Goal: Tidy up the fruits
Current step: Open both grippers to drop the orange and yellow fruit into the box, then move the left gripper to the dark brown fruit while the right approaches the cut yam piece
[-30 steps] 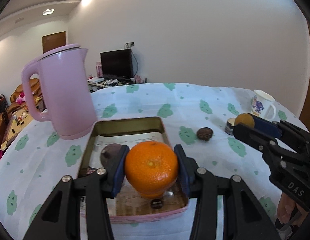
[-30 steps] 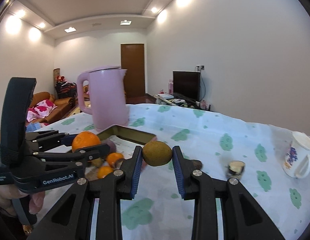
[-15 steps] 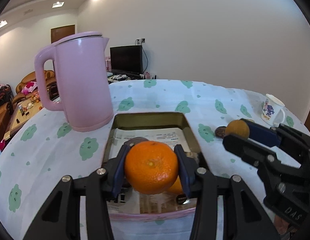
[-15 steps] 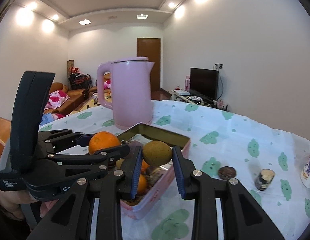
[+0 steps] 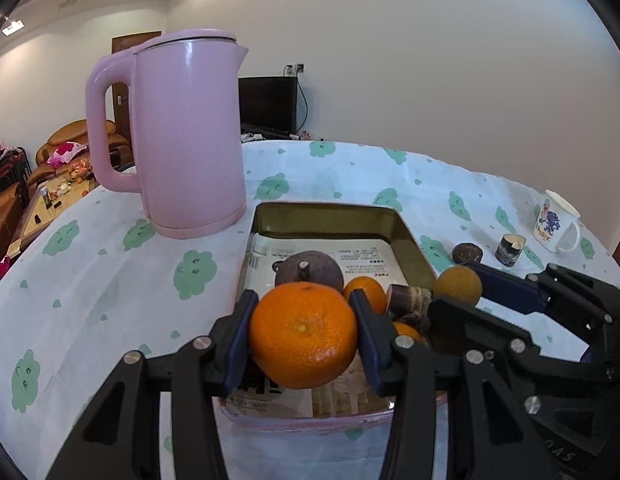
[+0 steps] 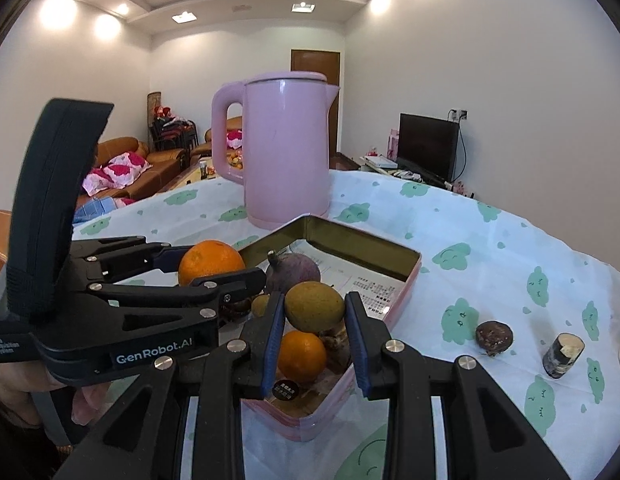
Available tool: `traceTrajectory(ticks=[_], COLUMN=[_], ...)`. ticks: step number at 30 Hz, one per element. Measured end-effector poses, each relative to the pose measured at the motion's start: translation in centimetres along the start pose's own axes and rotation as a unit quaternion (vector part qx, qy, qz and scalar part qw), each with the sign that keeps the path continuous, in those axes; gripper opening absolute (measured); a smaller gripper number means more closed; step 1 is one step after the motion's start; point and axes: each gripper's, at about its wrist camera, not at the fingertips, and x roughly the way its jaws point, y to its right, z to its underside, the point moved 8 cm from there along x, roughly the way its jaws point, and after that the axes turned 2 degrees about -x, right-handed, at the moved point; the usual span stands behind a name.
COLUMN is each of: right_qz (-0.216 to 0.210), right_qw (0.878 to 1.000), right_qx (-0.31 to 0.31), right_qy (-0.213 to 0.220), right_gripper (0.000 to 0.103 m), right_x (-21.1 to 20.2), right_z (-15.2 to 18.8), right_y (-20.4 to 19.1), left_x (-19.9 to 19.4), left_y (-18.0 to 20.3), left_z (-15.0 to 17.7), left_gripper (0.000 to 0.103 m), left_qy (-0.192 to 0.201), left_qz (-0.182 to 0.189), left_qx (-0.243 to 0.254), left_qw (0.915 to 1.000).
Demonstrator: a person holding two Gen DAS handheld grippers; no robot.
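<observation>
My left gripper [image 5: 304, 338] is shut on a large orange [image 5: 304, 336] and holds it over the near end of the pink tin tray [image 5: 409, 236]. My right gripper [image 6: 314, 320] is shut on a small yellow-green fruit [image 6: 314, 306], also over the tray's [image 6: 405, 256] near end. In the tray lie a purple fruit [image 5: 310, 270], small oranges [image 6: 302, 356] and a dark cut piece [image 5: 409, 300]. The right gripper with its fruit [image 5: 457, 284] shows in the left wrist view; the left gripper with its orange [image 6: 210, 262] shows in the right wrist view.
A tall pink kettle [image 5: 186, 136] stands just behind the tray's left corner. On the tablecloth right of the tray lie a dark brown fruit [image 6: 494, 337], a small dark stub [image 6: 562, 355] and a flowered mug [image 5: 553, 222].
Both grippers have moved forward with their fruits, from short of the tray to over its near end. Both stay shut. The kettle and tray loom closer.
</observation>
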Motion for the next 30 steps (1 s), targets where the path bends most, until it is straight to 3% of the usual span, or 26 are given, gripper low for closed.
traceTrajectory(ticks=[7,11,17,23,30], right_qz=[-0.019,-0.025,-0.008,0.039,0.13], right_qw=[1.0,0.999,0.999,0.999,0.991], right_qx=[-0.011,-0.032,-0.028,-0.032,0.01], right_qy=[-0.022,-0.025,-0.014,-0.018,-0.019], right_gripper=[0.032,0.038,0.047,0.049,0.057], right_x=[1.0,1.1,0.1,-2.7,-6.7], right_z=[0.3,0.4,0.0,0.4,2.0], right_y=[-0.9,-1.9,-0.9,3.3,13.0], left_x=[-0.9,-1.4,-2.2,-2.0,-0.7], left_y=[-0.4,-1.4,-1.5,1.5,7.7], left_z=[-0.8,-1.2,-2.1,-2.7,-3.3], left_gripper=[0.051,0.078,0.086,0.088,0.089], left_qy=[0.018,0.032,0.05,0.048,0.036], left_qz=[-0.005,-0.018,-0.023,-0.009,0.018], left_qx=[-0.004,-0.02,-0.031,-0.005,0.033], left_qw=[0.9998,0.9991,0.998,0.9988,0.9986])
